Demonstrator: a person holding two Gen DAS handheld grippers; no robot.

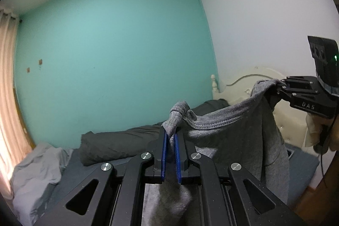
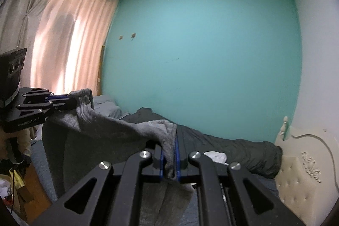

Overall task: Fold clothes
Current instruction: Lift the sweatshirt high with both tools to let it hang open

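Bed (image 1: 99,162) behind, grey garment (image 1: 233,132) hem cut off

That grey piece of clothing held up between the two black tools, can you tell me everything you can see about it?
The grey garment looks like soft knit jersey with a stitched, ribbed edge. It hangs in the air above the bed, stretched between two grips. The left gripper is shut on one bunched corner, the right gripper on another. The top edge sags between them, and the rest drapes loosely down. What kind of garment it is cannot be told.
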